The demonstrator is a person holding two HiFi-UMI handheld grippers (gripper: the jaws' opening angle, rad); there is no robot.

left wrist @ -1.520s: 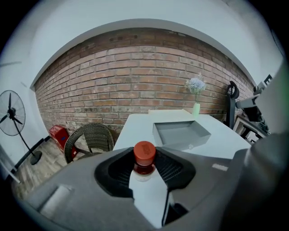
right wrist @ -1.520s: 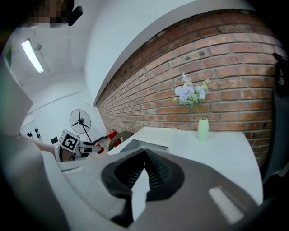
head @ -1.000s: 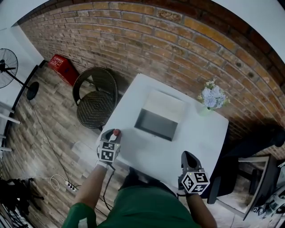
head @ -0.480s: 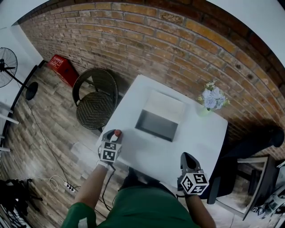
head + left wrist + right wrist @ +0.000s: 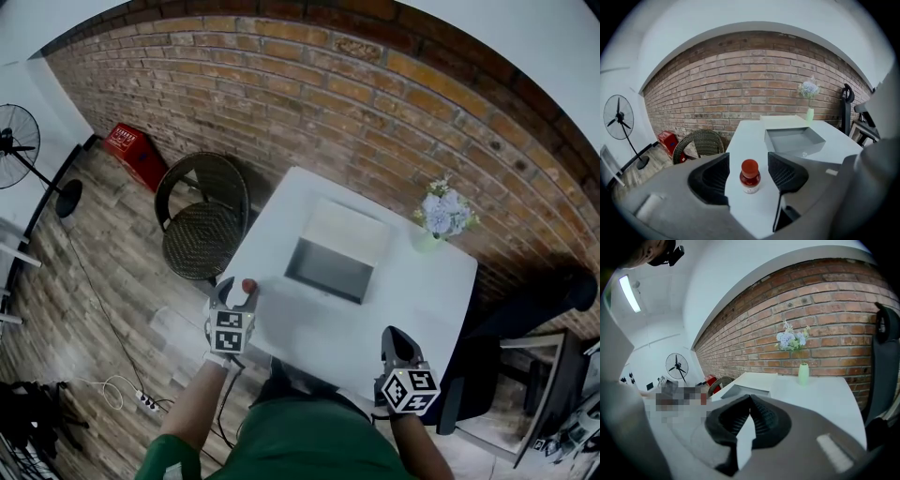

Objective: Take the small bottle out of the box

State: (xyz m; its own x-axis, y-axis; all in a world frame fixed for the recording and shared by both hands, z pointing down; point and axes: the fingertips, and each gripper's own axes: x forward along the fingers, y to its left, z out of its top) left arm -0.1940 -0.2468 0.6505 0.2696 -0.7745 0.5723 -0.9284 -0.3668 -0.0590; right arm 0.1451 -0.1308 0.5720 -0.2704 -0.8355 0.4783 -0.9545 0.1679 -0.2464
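A small bottle [image 5: 750, 176] with a red cap and dark red contents stands upright on the white table [image 5: 323, 330] near its left front corner. My left gripper [image 5: 748, 160] straddles it, and its jaws are opening: both pads stand clear of the bottle's sides. From the head view, the bottle's cap [image 5: 247, 285] shows just ahead of the left gripper [image 5: 235, 292]. The open grey box [image 5: 330, 271] sits mid-table with nothing visible inside it, well beyond the bottle [image 5: 796, 141]. My right gripper [image 5: 397, 339] hovers at the table's front right, its jaws shut and empty [image 5: 750, 400].
A green vase of pale flowers [image 5: 441, 214] stands at the table's far right. A wicker chair [image 5: 202, 225] is left of the table, with a red crate [image 5: 133, 150] and a standing fan [image 5: 19, 141] beyond it. A black chair [image 5: 525, 314] is at the right.
The left gripper's jaws have spread apart and let go of the bottle, which stays standing on the table. The right gripper has barely moved.
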